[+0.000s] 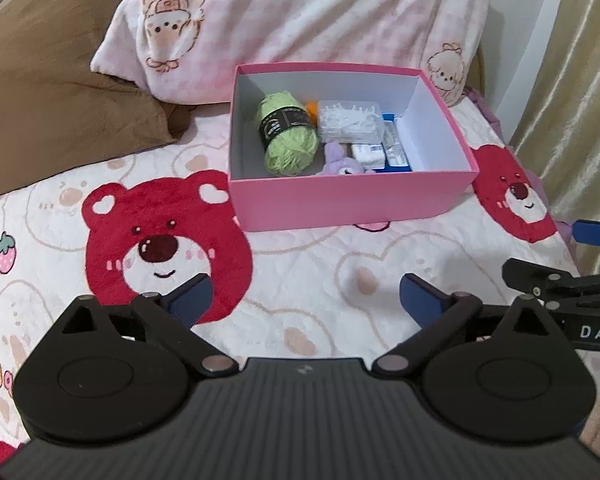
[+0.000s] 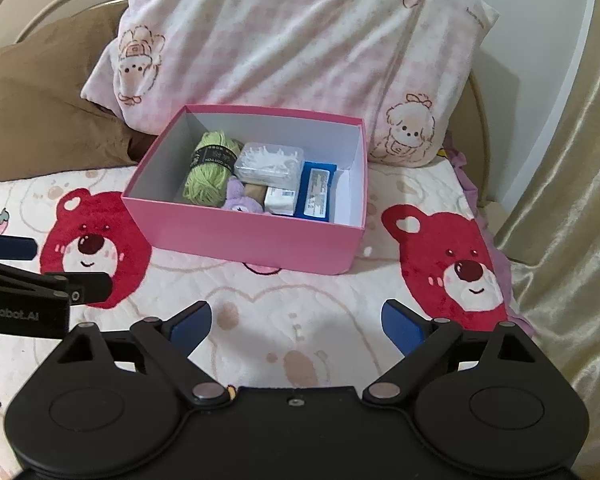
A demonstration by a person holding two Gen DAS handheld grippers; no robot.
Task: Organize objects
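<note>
A pink open box [image 1: 352, 200] [image 2: 244, 236] stands on the bed. Inside lie a green yarn ball [image 1: 286, 136] [image 2: 210, 172], a clear plastic case of white bits [image 1: 350, 122] [image 2: 270, 164], a purple plush [image 1: 338, 160] [image 2: 242, 198], a small white box [image 1: 366, 156] [image 2: 280, 200] and a blue packet [image 1: 396, 148] [image 2: 316, 190]. My left gripper [image 1: 304, 300] is open and empty, above the blanket in front of the box. My right gripper [image 2: 296, 324] is open and empty, also short of the box. Each shows at the other view's edge.
The bear-print blanket [image 1: 312, 264] [image 2: 300, 300] covers the bed. A pink-white pillow [image 1: 300, 24] [image 2: 300, 40] leans behind the box, a brown pillow [image 1: 60, 80] [image 2: 48, 120] lies at the left. A gold curtain [image 1: 572, 80] [image 2: 572, 200] hangs on the right.
</note>
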